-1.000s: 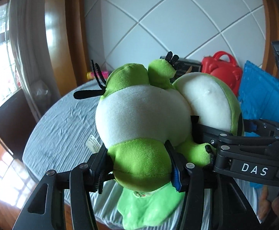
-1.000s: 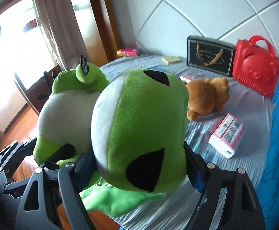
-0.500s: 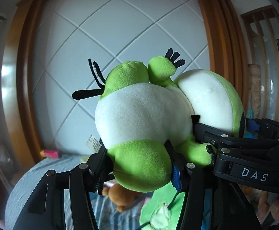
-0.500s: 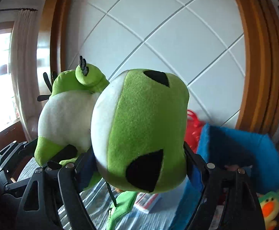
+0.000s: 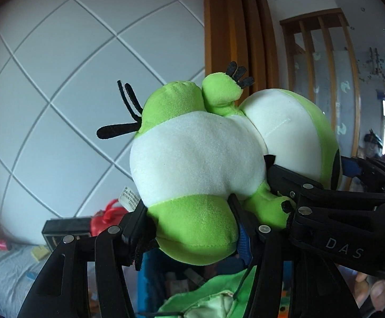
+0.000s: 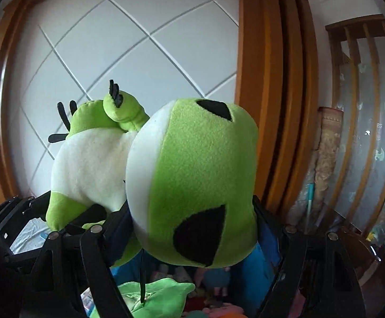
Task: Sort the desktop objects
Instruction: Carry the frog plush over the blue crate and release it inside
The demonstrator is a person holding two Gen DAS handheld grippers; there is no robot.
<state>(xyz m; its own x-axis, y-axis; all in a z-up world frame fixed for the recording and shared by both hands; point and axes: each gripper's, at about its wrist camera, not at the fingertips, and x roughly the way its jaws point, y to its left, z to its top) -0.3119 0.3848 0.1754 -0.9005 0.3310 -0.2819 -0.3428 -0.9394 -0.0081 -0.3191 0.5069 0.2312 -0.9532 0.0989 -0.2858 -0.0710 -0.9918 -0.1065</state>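
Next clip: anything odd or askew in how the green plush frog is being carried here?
Mildly odd: the green plush frog is held sideways in the air by both claws, the left claw clamping its lower body and the right claw its head. A loose green cloth piece dangles beneath on a dark string. No damage is visible.

Left gripper [image 5: 192, 228]: black linkage arms, silver screws, blue pad. Right gripper [image 6: 192, 225]: same black construction, white "DAS" lettering on its side, blue-padded jaws.

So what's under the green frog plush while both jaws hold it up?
Below the frog plush hangs its green pouch on a cord, over a blue bin of soft toys. The plush covers most of the bin.
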